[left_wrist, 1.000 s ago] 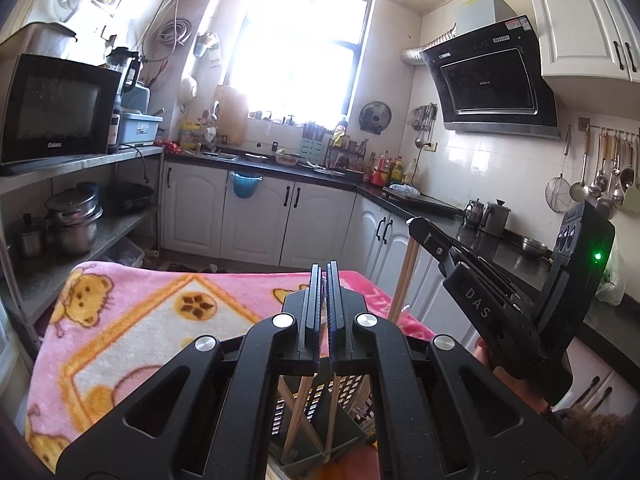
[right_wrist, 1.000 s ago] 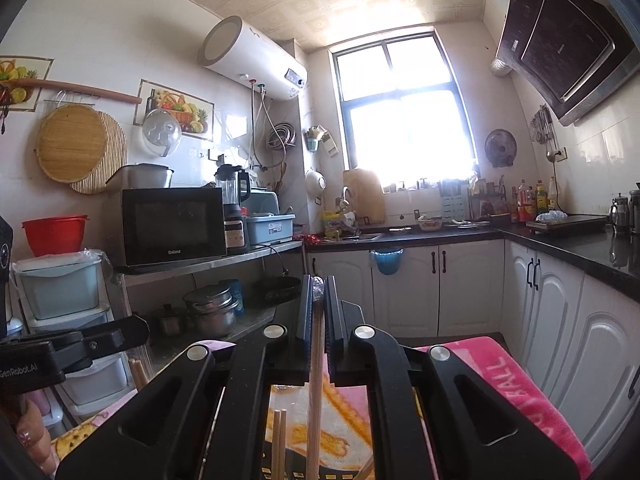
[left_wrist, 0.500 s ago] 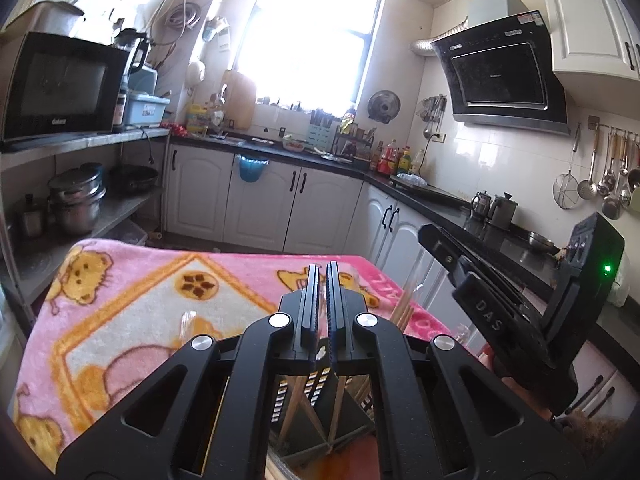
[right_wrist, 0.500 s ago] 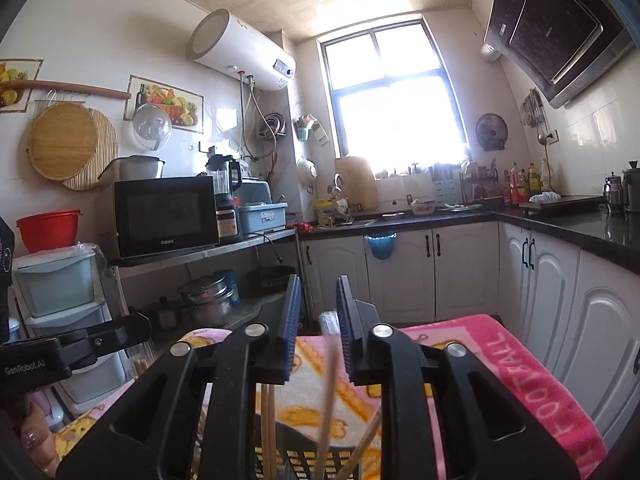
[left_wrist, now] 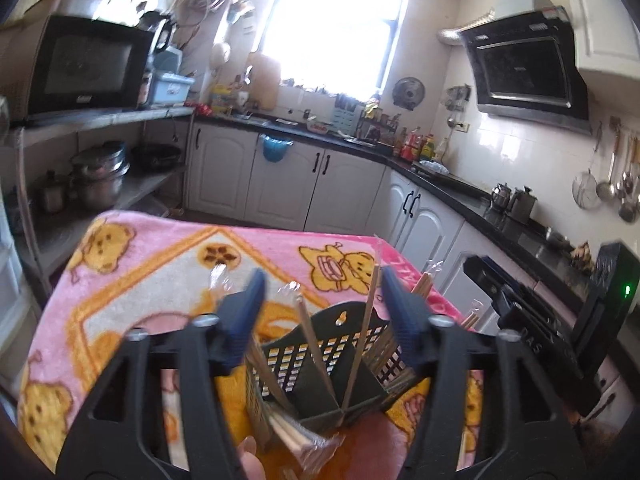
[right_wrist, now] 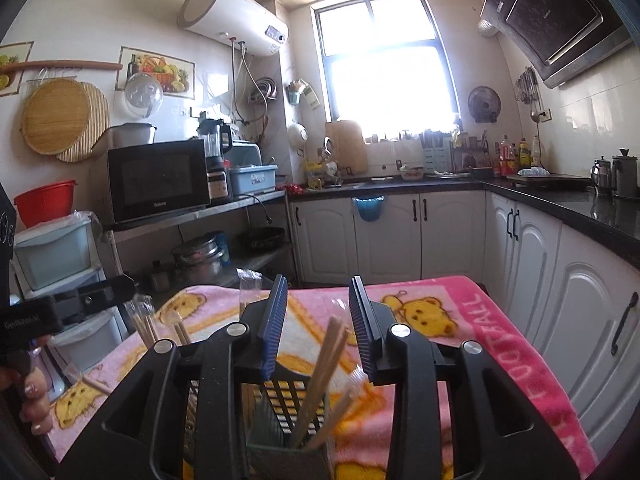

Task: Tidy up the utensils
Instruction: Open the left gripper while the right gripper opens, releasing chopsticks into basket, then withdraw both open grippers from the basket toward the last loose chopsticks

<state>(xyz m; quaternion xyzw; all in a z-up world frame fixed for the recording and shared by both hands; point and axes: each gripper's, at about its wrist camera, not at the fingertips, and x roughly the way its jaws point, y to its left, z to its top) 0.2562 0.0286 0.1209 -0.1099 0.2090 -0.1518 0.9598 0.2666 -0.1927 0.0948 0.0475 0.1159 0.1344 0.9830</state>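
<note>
A dark green slotted utensil holder (left_wrist: 332, 364) stands on the pink bear blanket (left_wrist: 152, 276), and it also shows in the right wrist view (right_wrist: 288, 432). Wooden chopsticks (left_wrist: 362, 328) lean in its compartments, some in clear wrappers (left_wrist: 296, 436). My left gripper (left_wrist: 322, 312) is open and empty just above the holder. My right gripper (right_wrist: 318, 328) is open and empty above the chopsticks (right_wrist: 320, 376) that stand in the holder. More wrapped chopsticks (right_wrist: 146, 326) stand at the left in the right wrist view.
The blanket covers a table with edges close on all sides. White cabinets (right_wrist: 400, 236) and a black counter (right_wrist: 560, 200) run behind and to the right. A shelf with a microwave (right_wrist: 156, 180) and pots (left_wrist: 100, 180) is at the left.
Both grippers were shut on chopsticks a second ago. The right one opened first, then the left, and the chopsticks now stand in the holder. Both views tilted down a little.
</note>
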